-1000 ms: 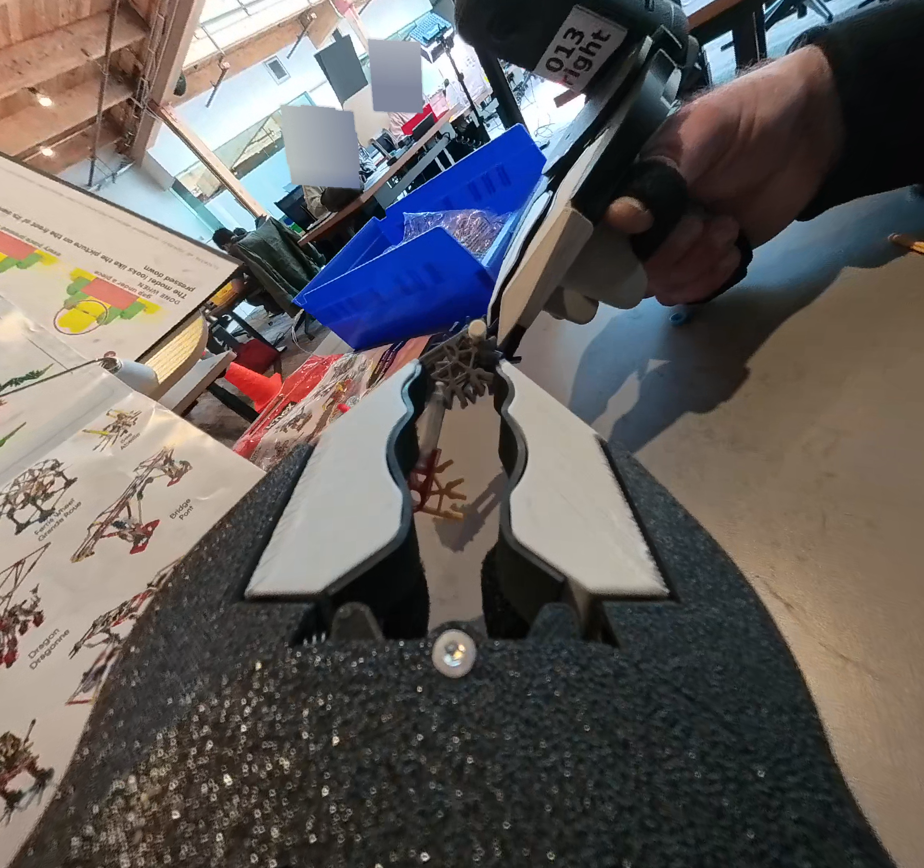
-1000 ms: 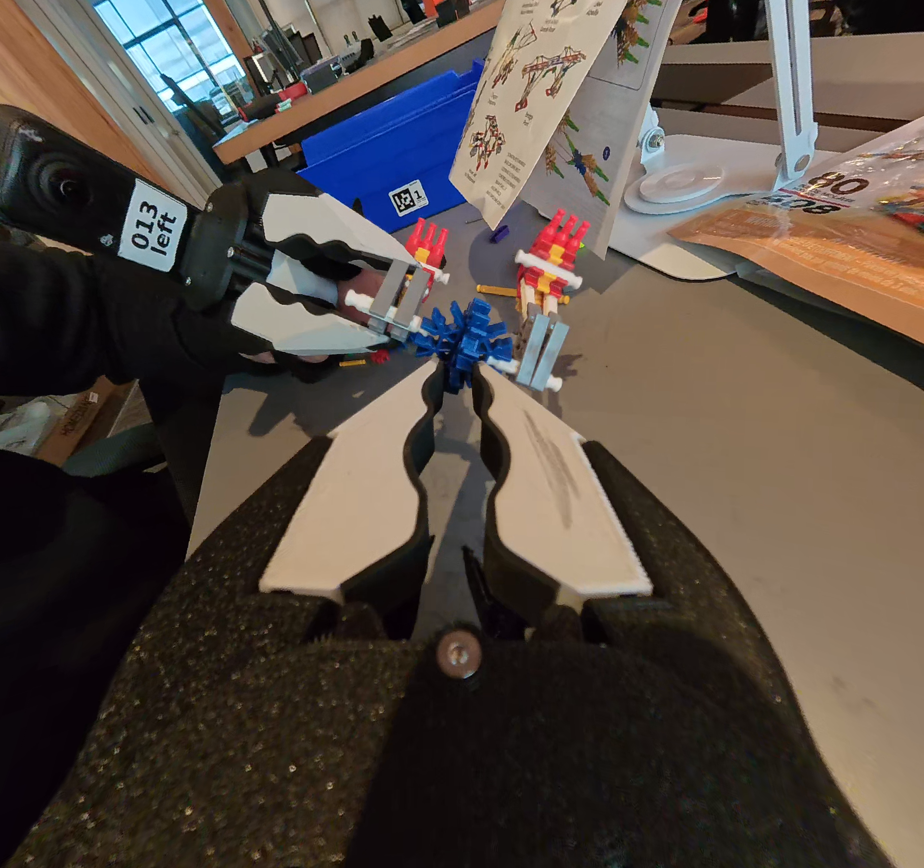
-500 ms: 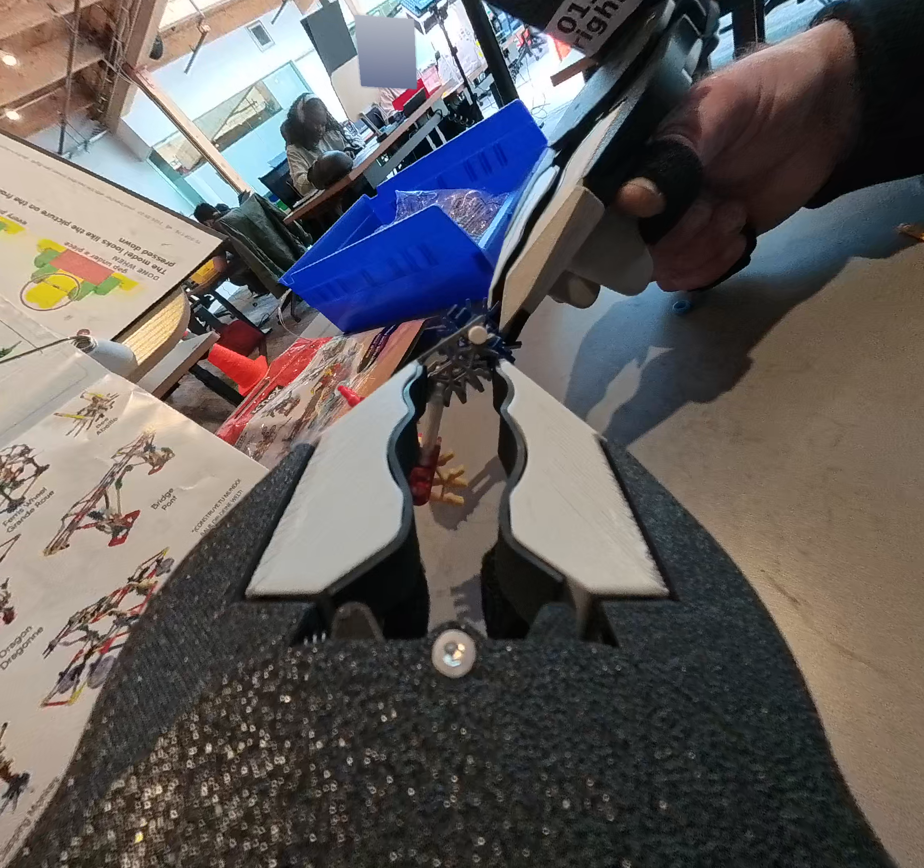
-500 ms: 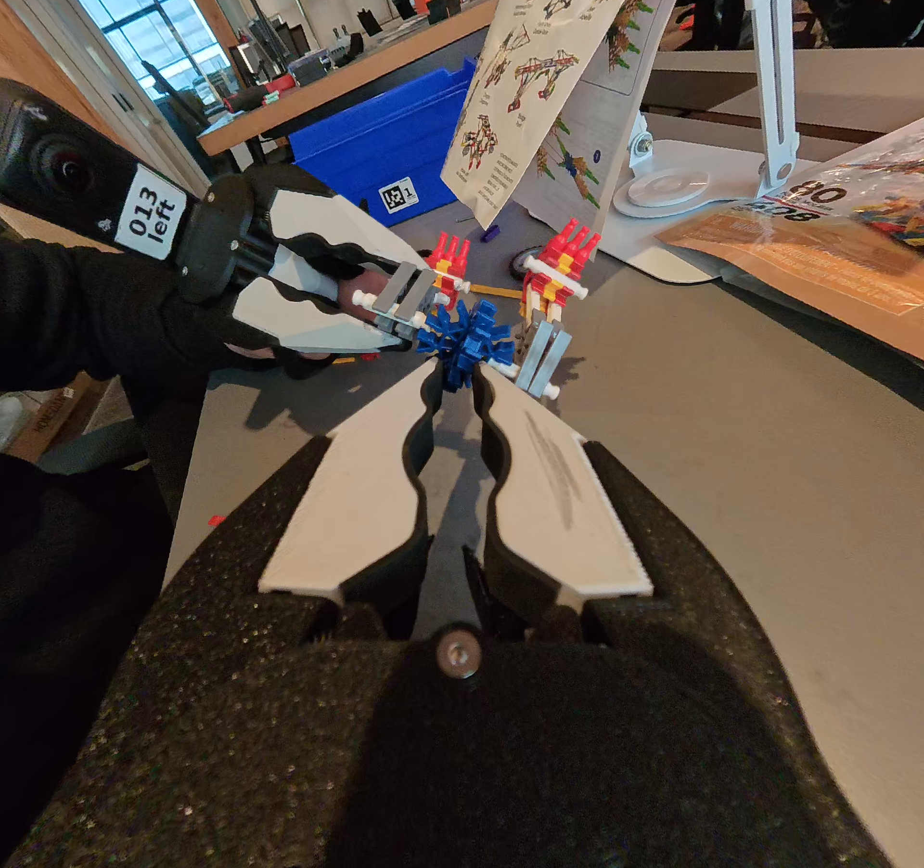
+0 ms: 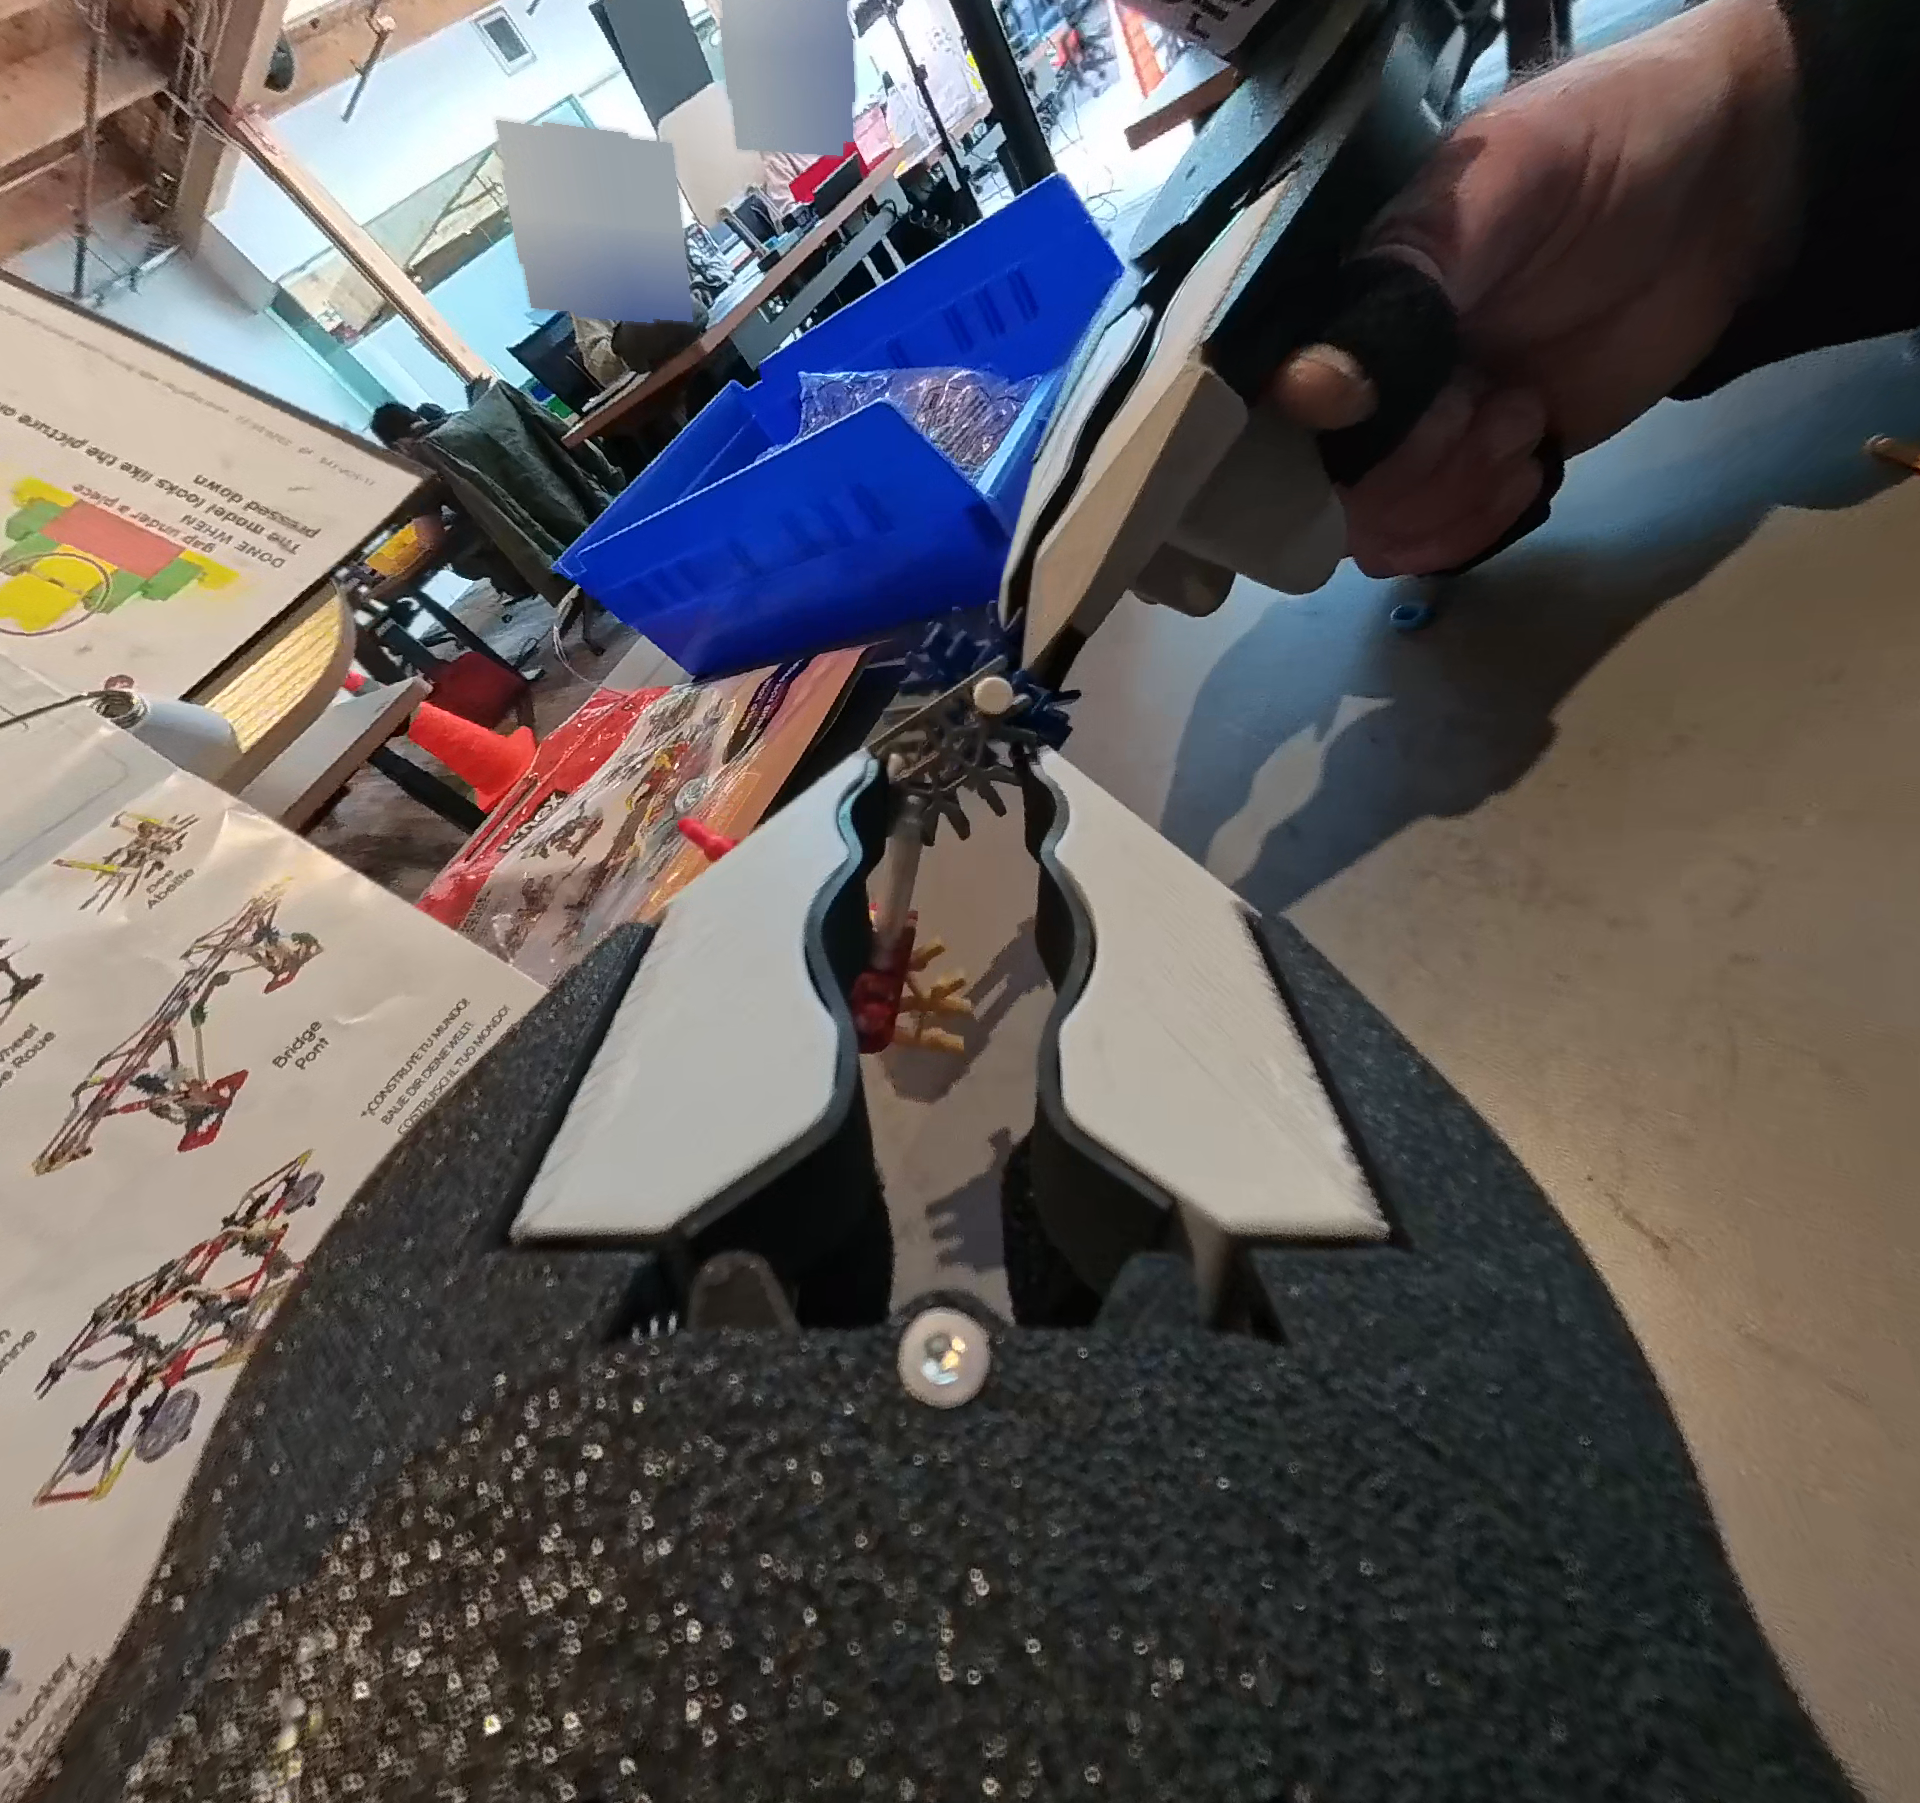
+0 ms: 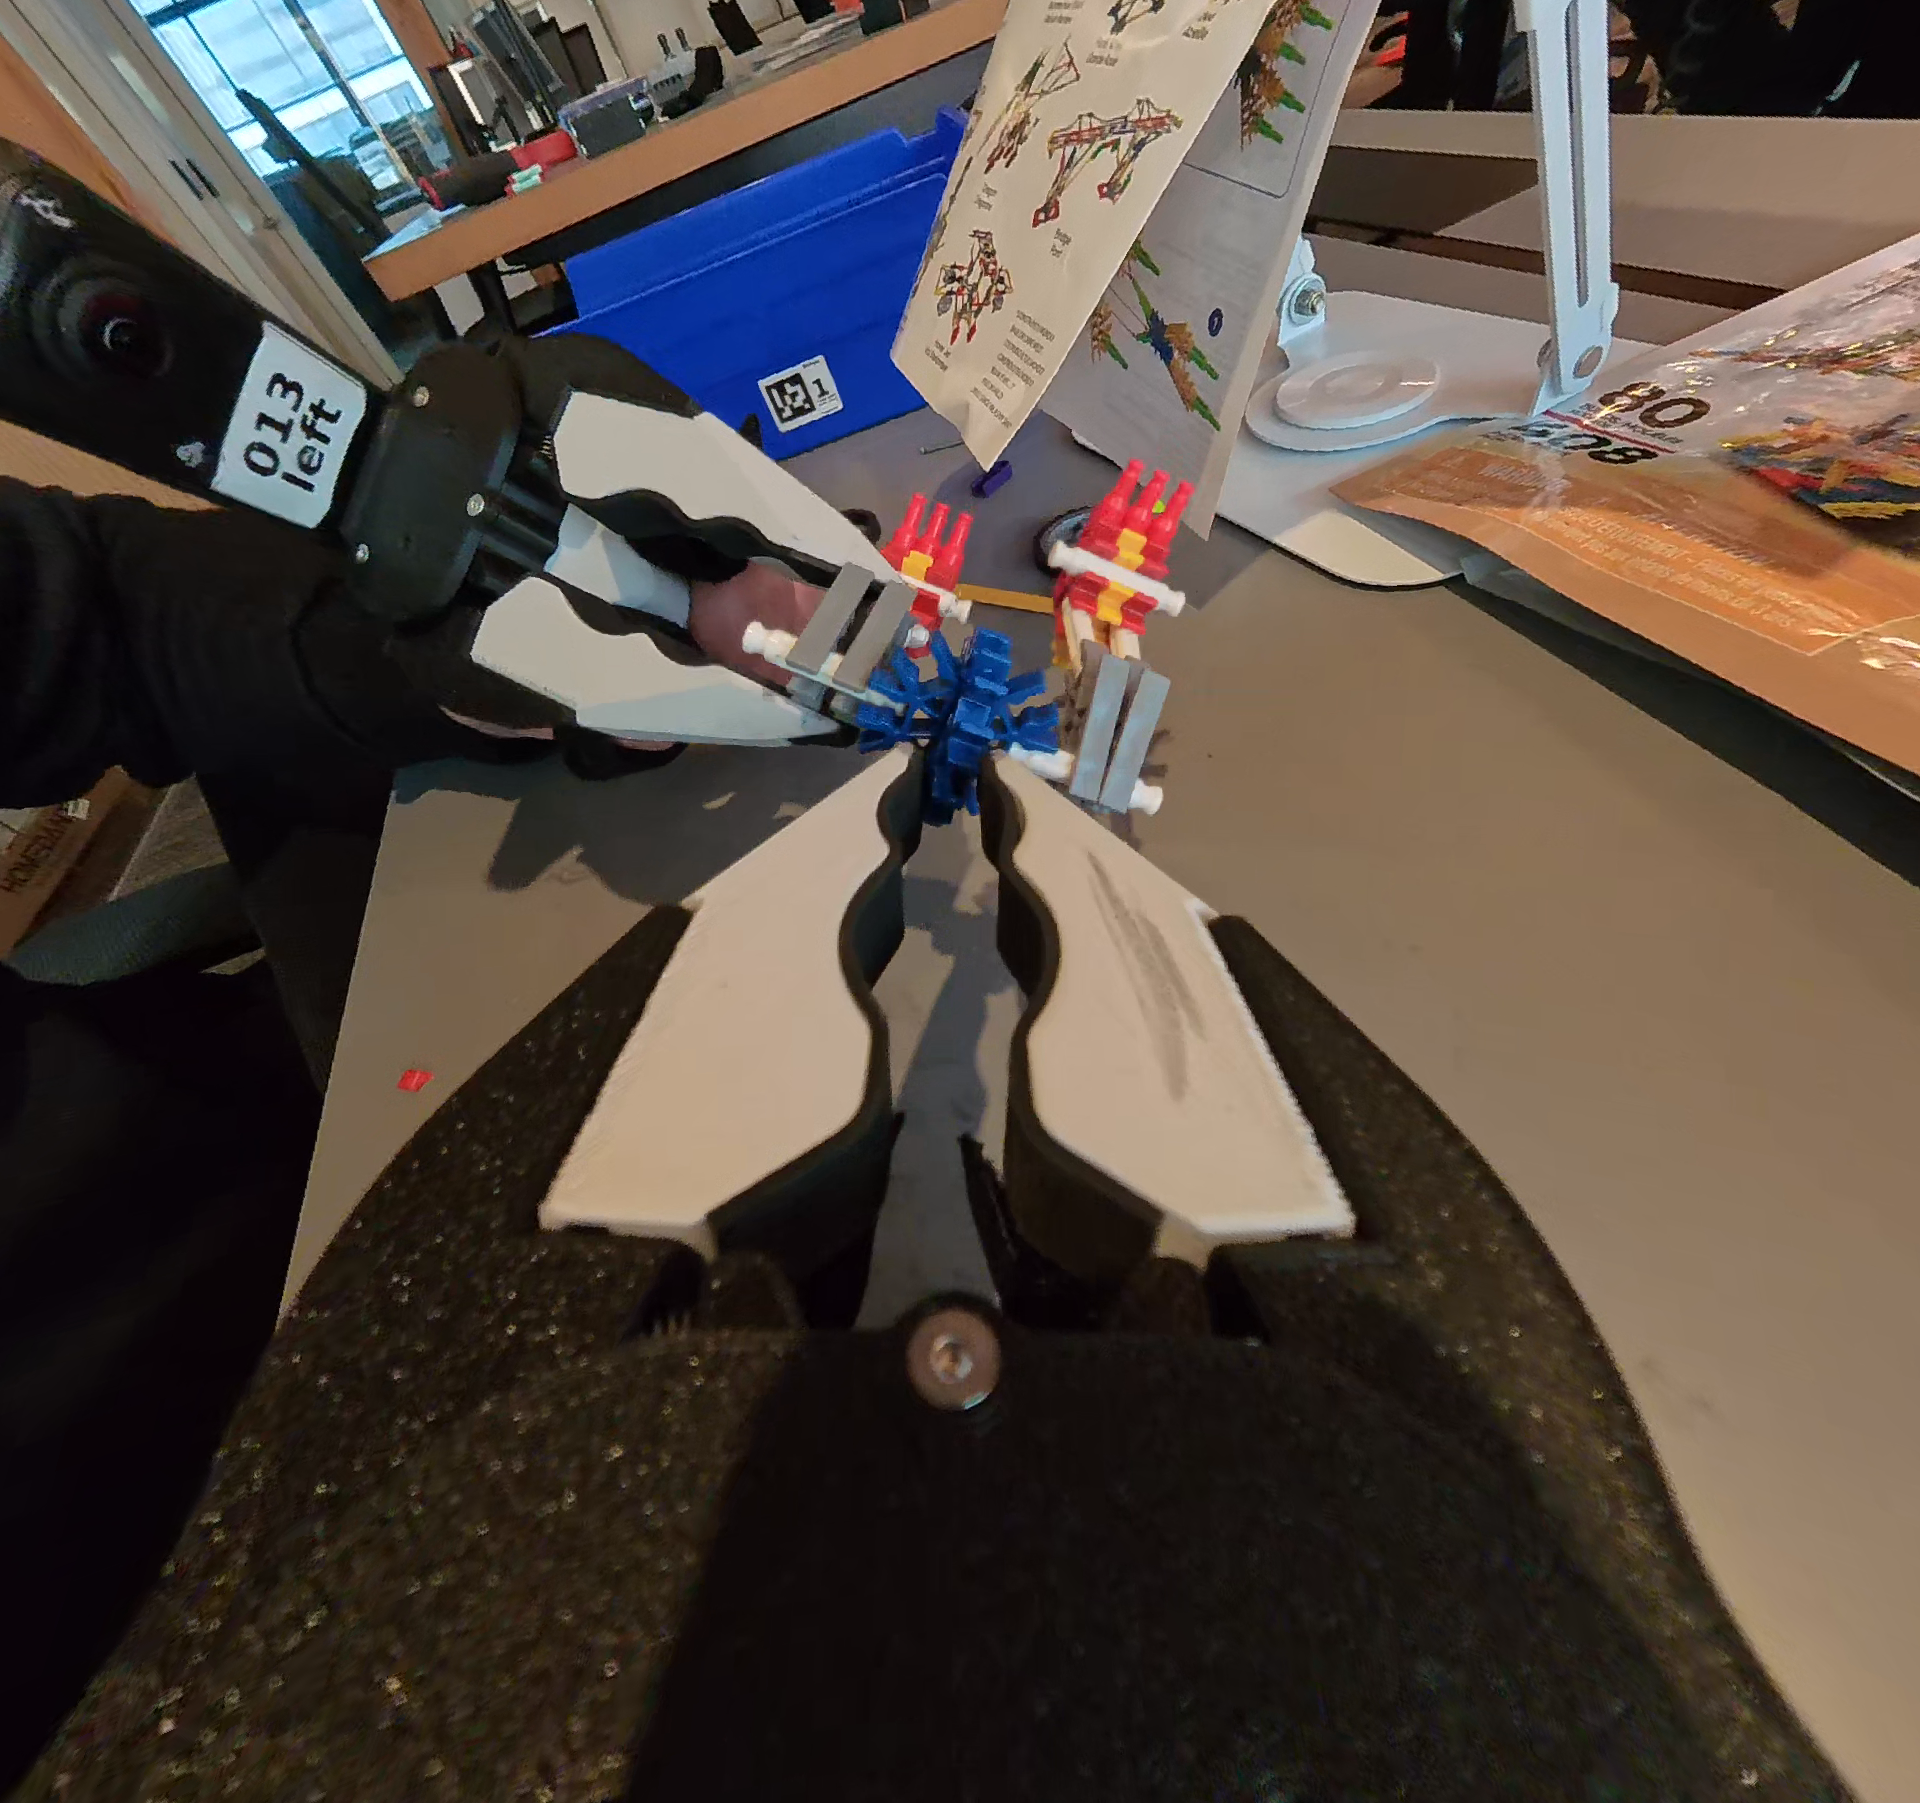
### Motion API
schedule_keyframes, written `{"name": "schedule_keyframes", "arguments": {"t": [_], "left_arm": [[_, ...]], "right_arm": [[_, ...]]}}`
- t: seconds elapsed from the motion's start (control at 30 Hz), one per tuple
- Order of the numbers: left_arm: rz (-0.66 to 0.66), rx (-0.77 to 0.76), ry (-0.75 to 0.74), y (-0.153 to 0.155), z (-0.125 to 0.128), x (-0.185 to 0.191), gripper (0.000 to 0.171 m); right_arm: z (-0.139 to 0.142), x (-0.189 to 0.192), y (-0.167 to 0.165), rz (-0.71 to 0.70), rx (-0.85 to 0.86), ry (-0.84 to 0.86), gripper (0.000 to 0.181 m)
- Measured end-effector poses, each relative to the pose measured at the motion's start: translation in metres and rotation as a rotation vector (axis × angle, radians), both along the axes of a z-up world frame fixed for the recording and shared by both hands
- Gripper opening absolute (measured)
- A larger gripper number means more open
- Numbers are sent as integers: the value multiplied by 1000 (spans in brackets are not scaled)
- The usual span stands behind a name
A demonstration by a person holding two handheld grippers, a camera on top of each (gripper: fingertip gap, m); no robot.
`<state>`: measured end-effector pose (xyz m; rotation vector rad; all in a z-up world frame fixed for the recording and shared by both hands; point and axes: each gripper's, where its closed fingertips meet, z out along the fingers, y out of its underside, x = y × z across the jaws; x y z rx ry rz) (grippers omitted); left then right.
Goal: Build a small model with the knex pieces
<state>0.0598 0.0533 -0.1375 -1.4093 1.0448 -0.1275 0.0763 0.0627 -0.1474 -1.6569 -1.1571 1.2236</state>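
Both grippers hold one toy model of rods and connectors above the grey table [image 6: 1507, 974]. My right gripper [image 6: 951, 777] is shut on its blue snowflake hub [image 6: 961, 709]. My left gripper [image 5: 951, 787] is shut on a grey snowflake connector [image 5: 951, 751] on a white rod; in the right wrist view it [image 6: 831, 652] comes in from the left and pinches the paired grey connectors [image 6: 852, 626]. Red and yellow pieces [image 6: 1122, 558] and a second grey pair [image 6: 1117, 735] hang off the hub's far side. The right gripper's fingers [image 5: 1101, 527] meet the hub from above in the left wrist view.
A blue bin [image 6: 769, 299] stands at the table's far edge, also in the left wrist view [image 5: 831, 517]. An instruction sheet [image 6: 1132, 122] hangs from a white stand [image 6: 1340, 392]. An orange parts bag [image 6: 1662, 496] lies at right. A small wheel [image 6: 1044, 538] and loose pieces lie behind the model. The grippers are tip to tip, or close to it.
The model and both grippers have shifted only slightly; the blue hub now shows just beyond the grey connector in the left wrist view. Both grips are unchanged.
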Motion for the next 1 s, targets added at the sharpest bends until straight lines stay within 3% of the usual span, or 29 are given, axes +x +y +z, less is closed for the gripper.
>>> {"name": "schedule_keyframes", "arguments": {"t": [0.53,1.0], "left_arm": [[12,2,25,2,-2,1,24],[-11,-20,46,-2,-8,1,24]], "right_arm": [[-3,-1,5,-57,109,-46,11],[-7,0,-3,16,45,-36,15]]}}
